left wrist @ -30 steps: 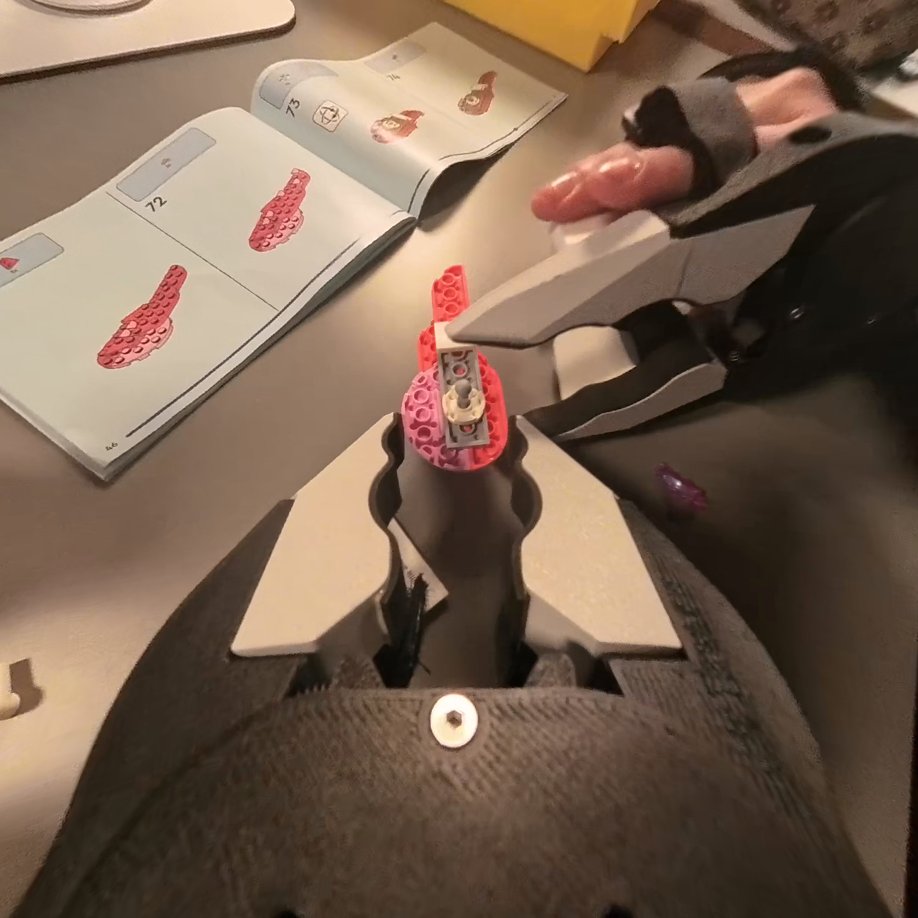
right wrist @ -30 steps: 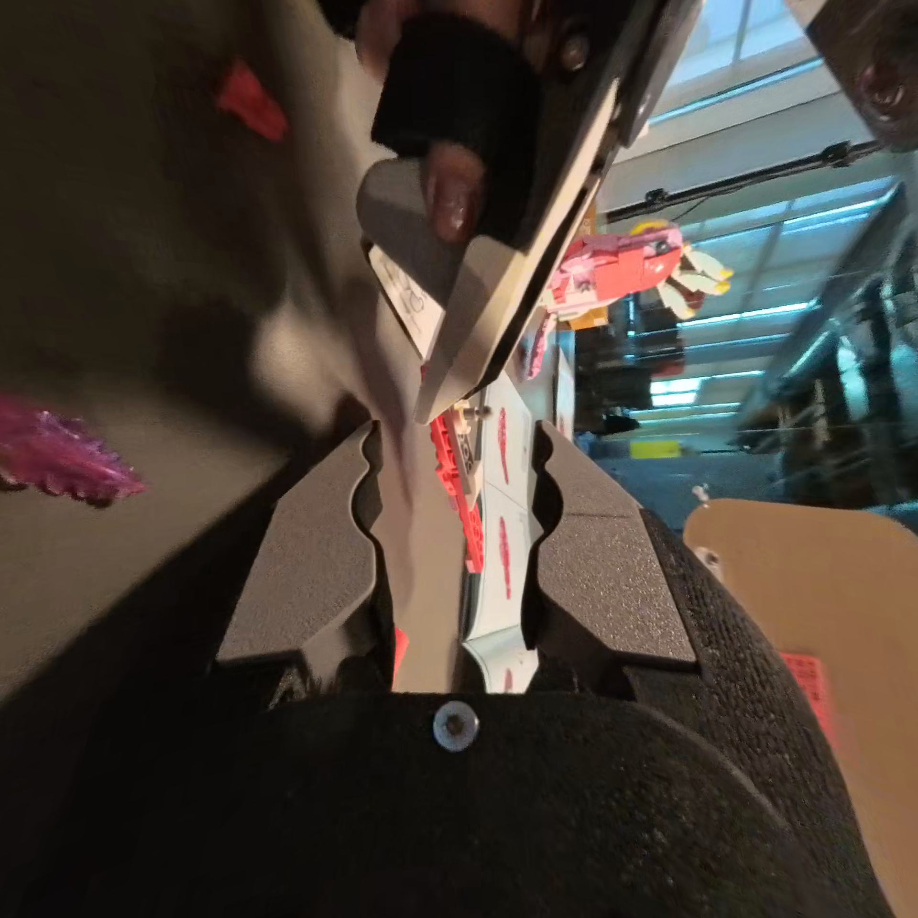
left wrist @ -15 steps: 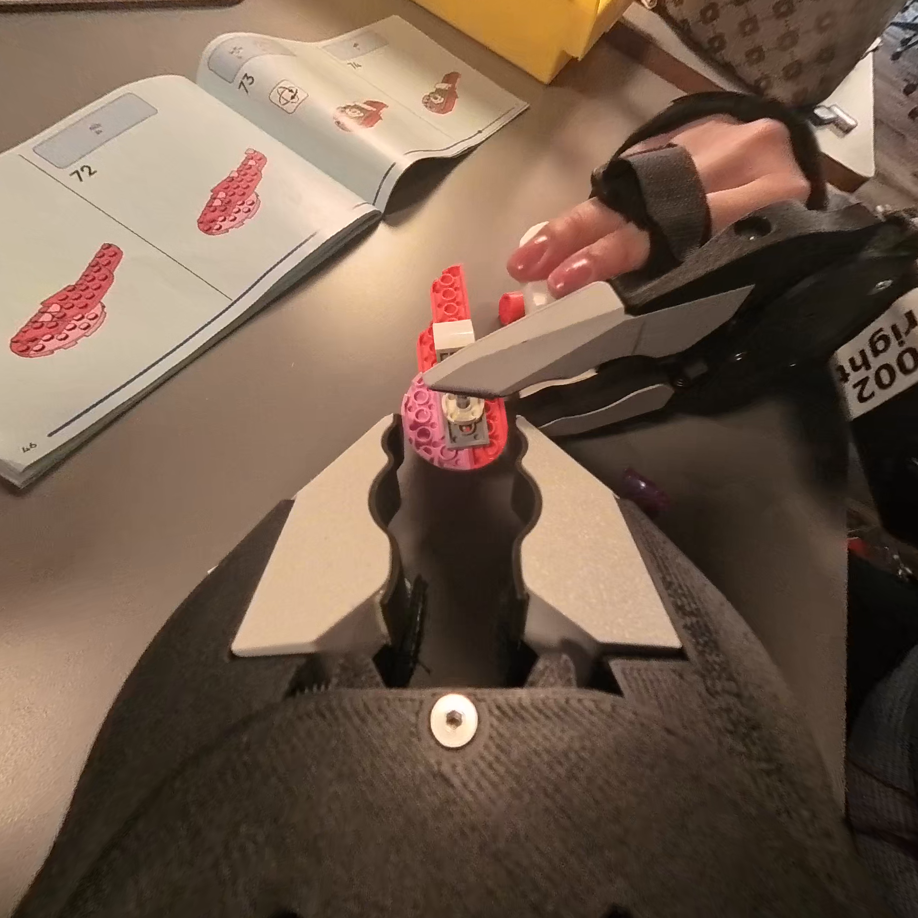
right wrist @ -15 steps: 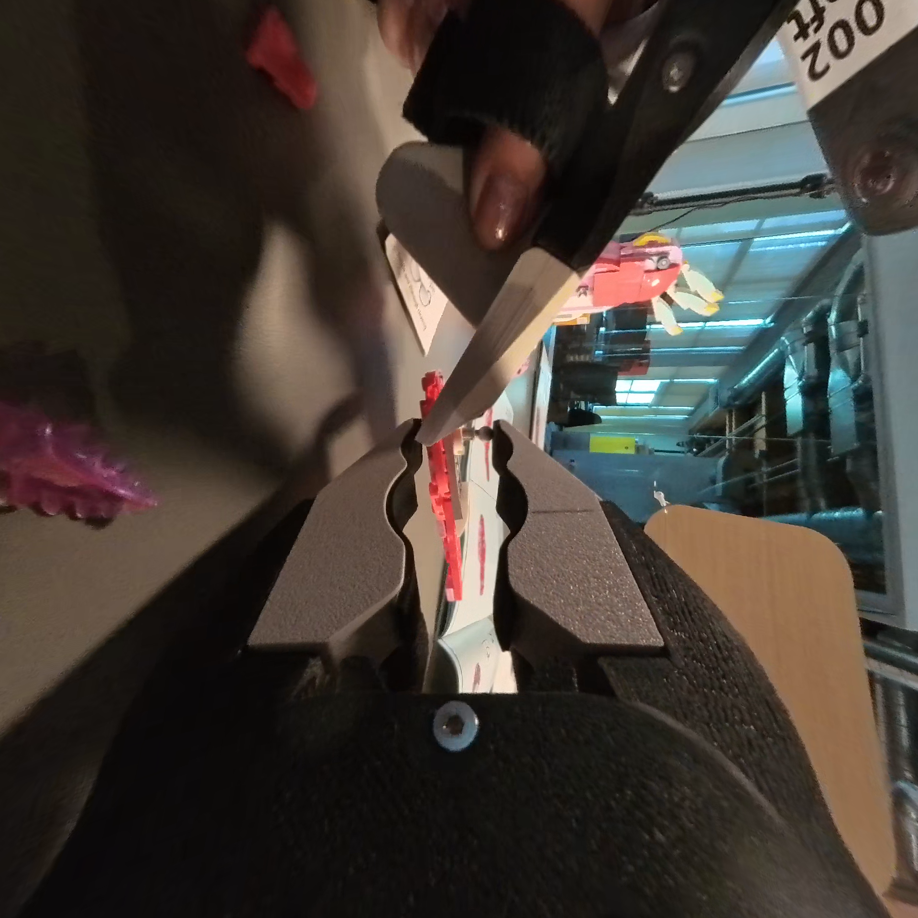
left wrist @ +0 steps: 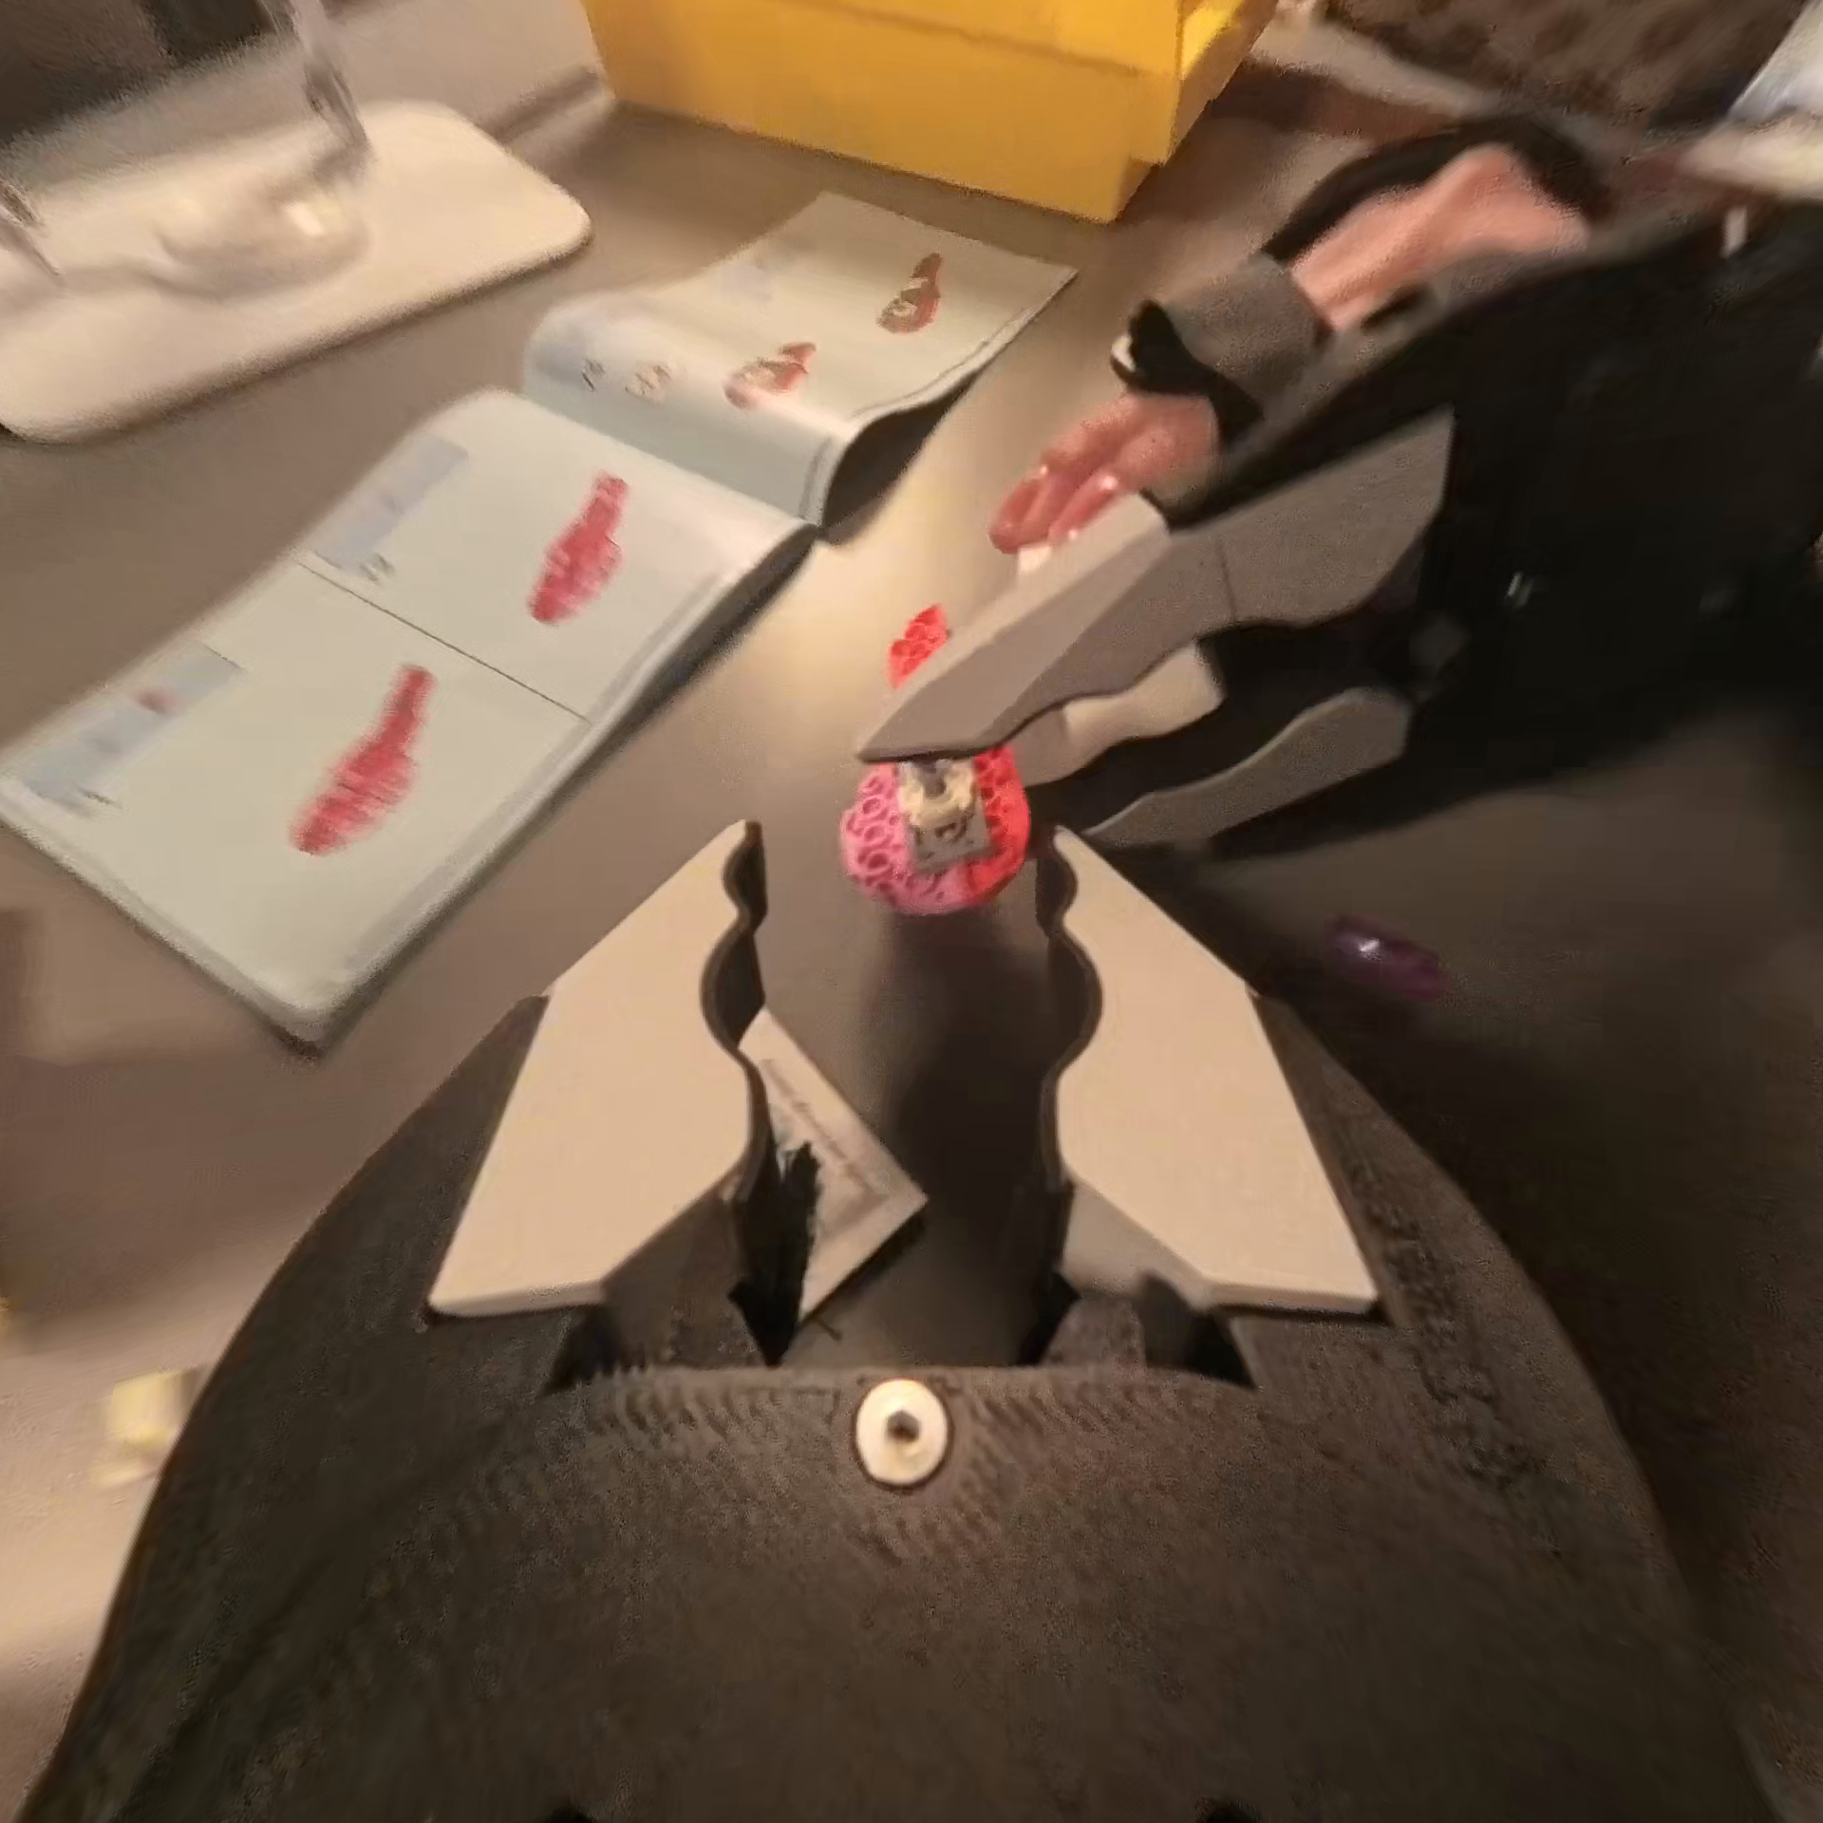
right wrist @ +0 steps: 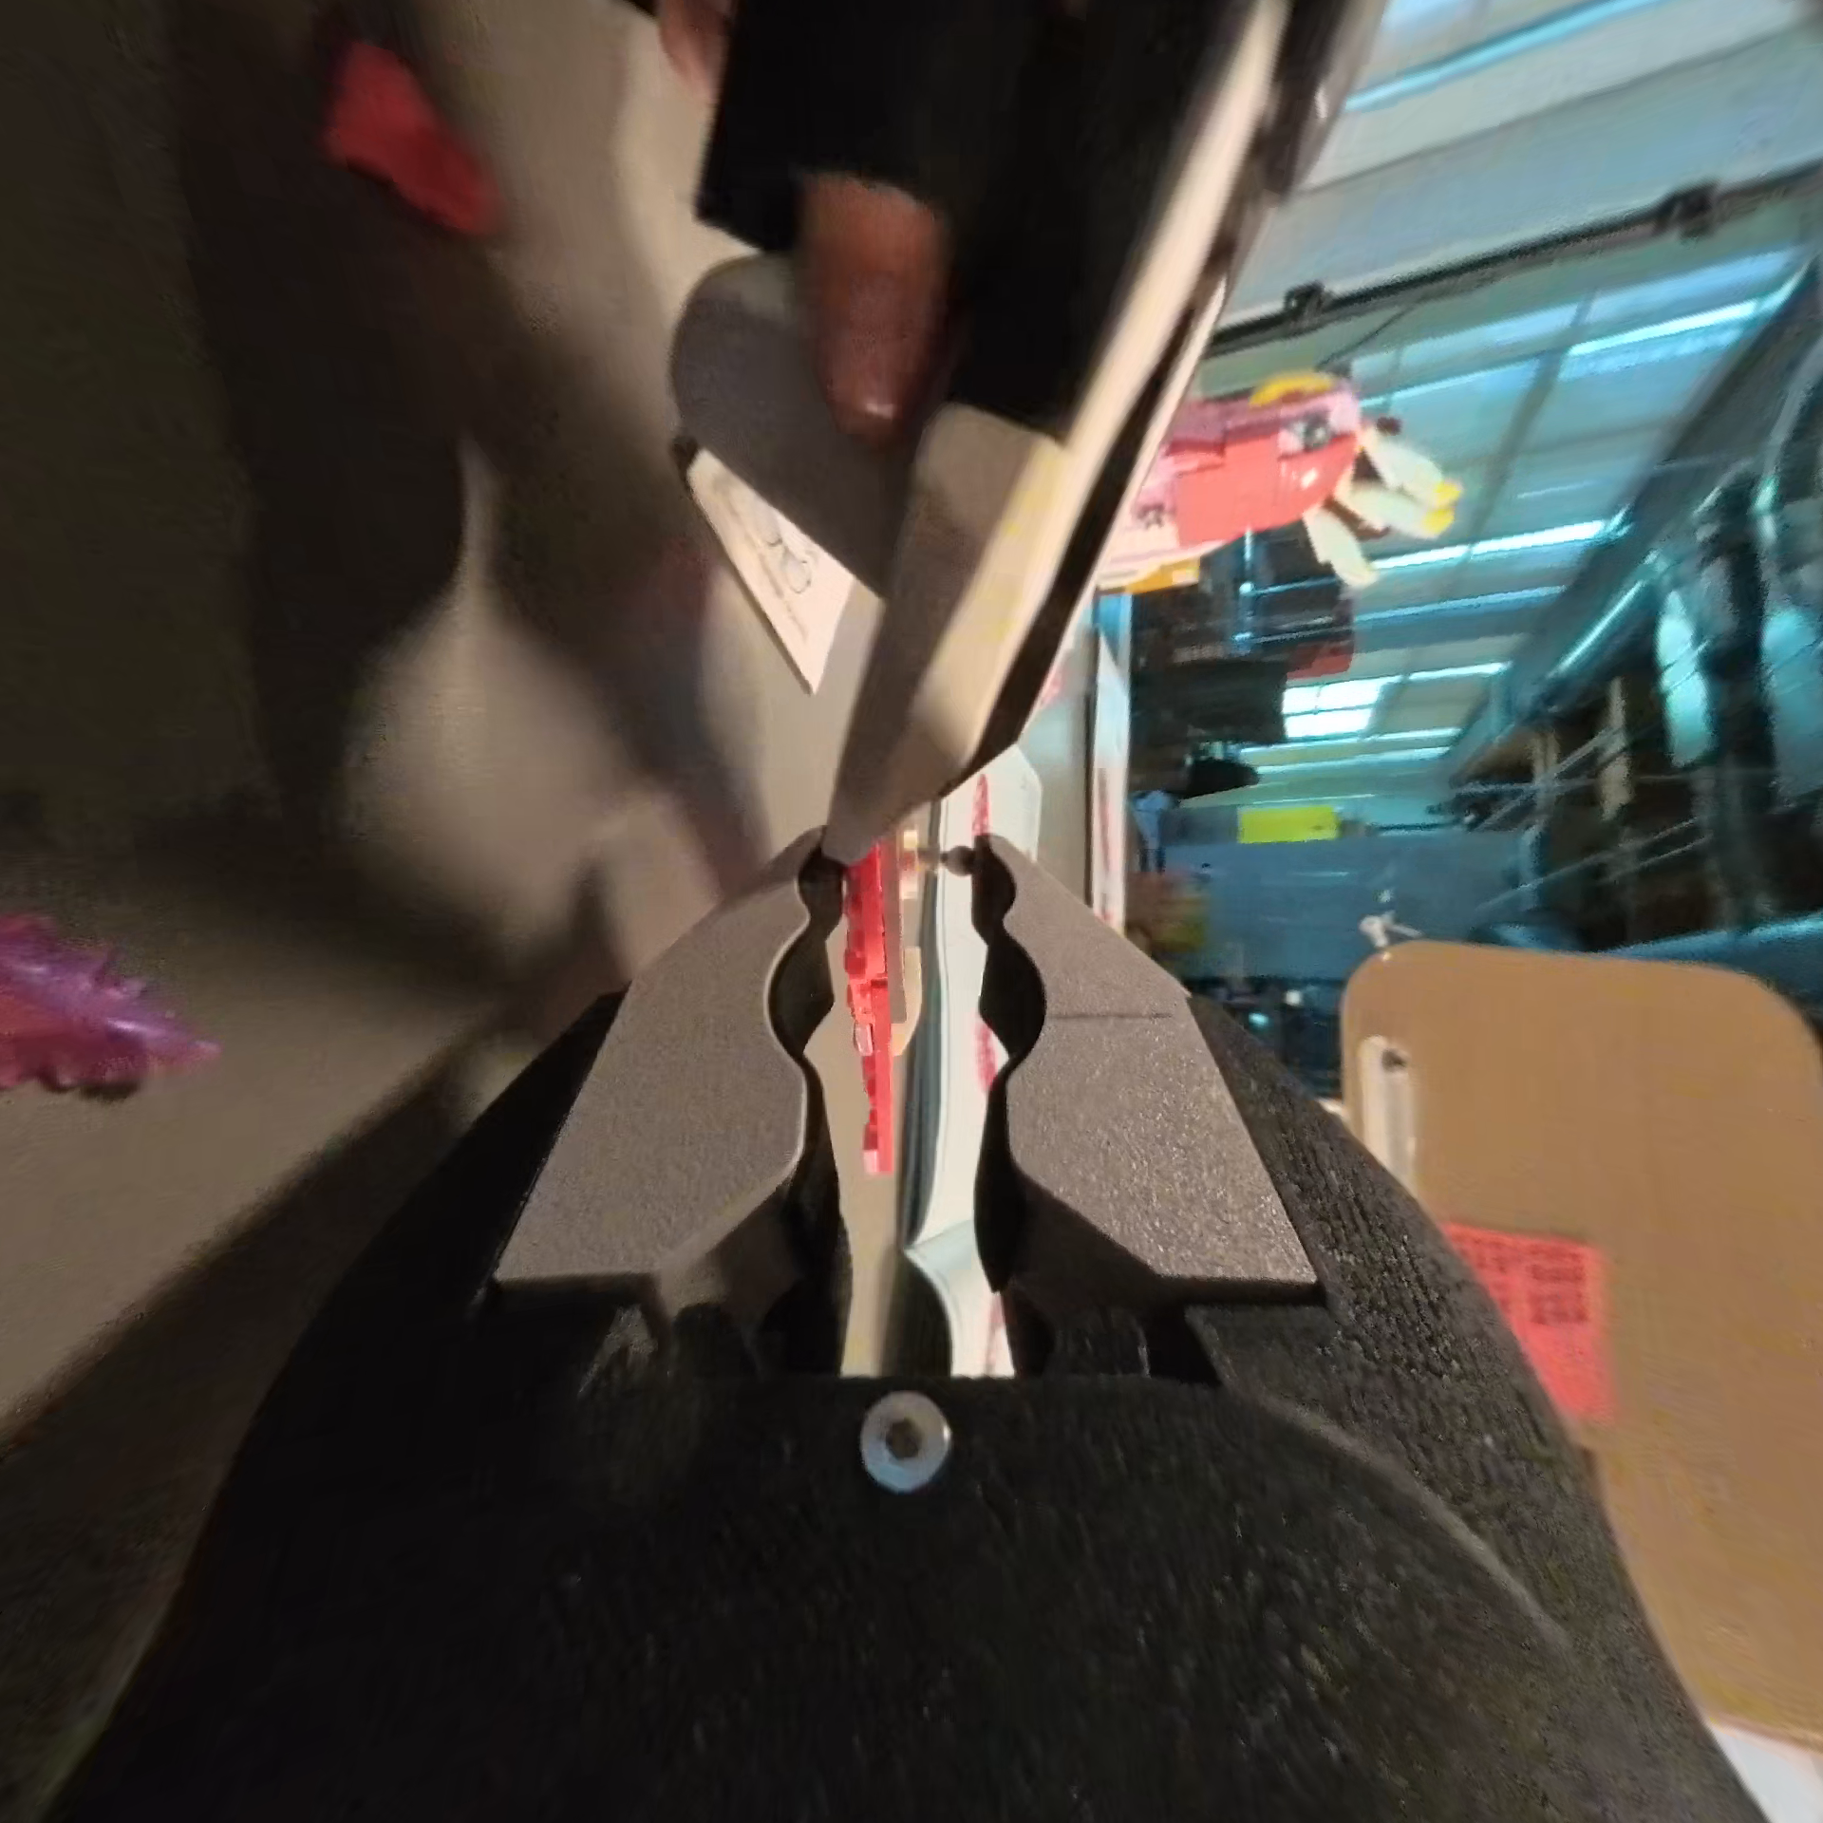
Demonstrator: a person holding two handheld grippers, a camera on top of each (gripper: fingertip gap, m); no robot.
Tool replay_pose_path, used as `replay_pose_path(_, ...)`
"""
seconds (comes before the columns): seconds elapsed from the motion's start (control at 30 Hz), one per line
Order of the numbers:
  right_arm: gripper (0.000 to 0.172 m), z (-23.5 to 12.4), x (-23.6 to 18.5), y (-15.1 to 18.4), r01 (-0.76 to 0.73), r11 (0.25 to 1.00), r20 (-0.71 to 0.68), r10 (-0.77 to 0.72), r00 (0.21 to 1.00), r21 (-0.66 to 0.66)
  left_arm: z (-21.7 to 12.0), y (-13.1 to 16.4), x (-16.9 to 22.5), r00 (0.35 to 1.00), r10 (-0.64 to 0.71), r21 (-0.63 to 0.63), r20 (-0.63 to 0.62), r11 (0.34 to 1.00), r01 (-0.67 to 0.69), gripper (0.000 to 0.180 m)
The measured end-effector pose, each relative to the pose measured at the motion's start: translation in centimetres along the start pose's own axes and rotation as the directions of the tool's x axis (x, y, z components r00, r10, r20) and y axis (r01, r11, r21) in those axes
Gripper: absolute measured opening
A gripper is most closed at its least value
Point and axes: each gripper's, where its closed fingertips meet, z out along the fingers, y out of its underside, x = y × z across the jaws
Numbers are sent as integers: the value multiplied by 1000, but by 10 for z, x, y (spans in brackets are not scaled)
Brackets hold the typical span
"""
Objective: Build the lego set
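Above the grey table (left wrist: 296, 1134), the right gripper (left wrist: 972, 789) is clamped on the pink-and-red brick piece (left wrist: 932, 848), while the left gripper (left wrist: 898, 868) stands open just beside it, pads clear, near the open booklet (left wrist: 395, 691).

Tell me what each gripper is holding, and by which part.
The right gripper clamps the red and pink brick assembly across its flat faces, near the rounded end. The left gripper is open, holding nothing.
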Motion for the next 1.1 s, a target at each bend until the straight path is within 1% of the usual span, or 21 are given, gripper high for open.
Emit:
replay_pose_path(0.03, 24, -1, 1, 2, -33, 999, 5, 33, 999, 1, -2, 0, -2, 993, 109, -7, 47, 994, -109, 55)
replay_pose_path(0.07, 24, -1, 2, 5, -60, 998, 12, 60, 998, 0, -3, -1, -5, 970, 222, -16, 101, 975, -222, 53)
replay_pose_path(0.1, 24, -1, 2, 6, -82, 997, 18, 82, 996, 0, -4, -1, -6, 930, 336, -25, 147, 941, -336, 47)
replay_pose_path(0.17, 24, -2, 2, 8, -101, 995, 25, 100, 995, 2, -3, -1, -1, 821, 537, -52, 196, 841, -538, 38)
replay_pose_path(0.2, 24, -2, 2, 8, -108, 994, 29, 107, 994, 4, -2, 0, 2, 761, 612, -71, 214, 787, -613, 31)
replay_pose_path(0.23, 24, -2, 1, 8, -118, 993, 35, 118, 992, 9, 1, 2, 6, 708, 672, -89, 216, 736, -671, 28)
replay_pose_path(0.3, 24, -2, 1, 7, -134, 991, 44, 133, 990, 18, 2, 3, 8, 619, 747, -120, 242, 656, -745, 17)
replay_pose_path(0.33, 24, -3, 1, 7, -143, 989, 49, 142, 989, 24, 1, 0, 6, 577, 771, -129, 270, 622, -772, 9)
replay_pose_path(0.53, 25, -5, -1, 7, -186, 982, 86, 182, 979, 40, 2, -3, 9, 396, 869, -206, 297, 463, -862, 6)
replay_pose_path(0.57, 25, -6, -1, 8, -191, 981, 91, 186, 978, 39, 3, -4, 10, 376, 877, -216, 299, 446, -869, 7)
replay_pose_path(0.67, 26, -6, -4, 9, -201, 979, 106, 195, 975, 42, 4, -2, 10, 355, 889, -235, 290, 425, -874, 6)
replay_pose_path(0.8, 26, -6, -3, 9, -206, 978, 106, 200, 974, 44, 4, -3, 10, 355, 887, -235, 294, 427, -873, 6)
replay_pose_path(1.0, 24, -8, -6, 9, -206, 978, 144, 201, 969, 19, 5, -1, 11, 358, 890, -236, 282, 426, -873, 6)
replay_pose_path(1.03, 21, -8, -8, 9, -197, 980, 152, 193, 969, 14, 5, -1, 11, 353, 892, -238, 282, 422, -875, 6)
replay_pose_path(1.1, 21, -8, -9, 8, -167, 986, 149, 164, 975, 7, 5, 1, 11, 325, 905, -257, 274, 394, -882, 6)
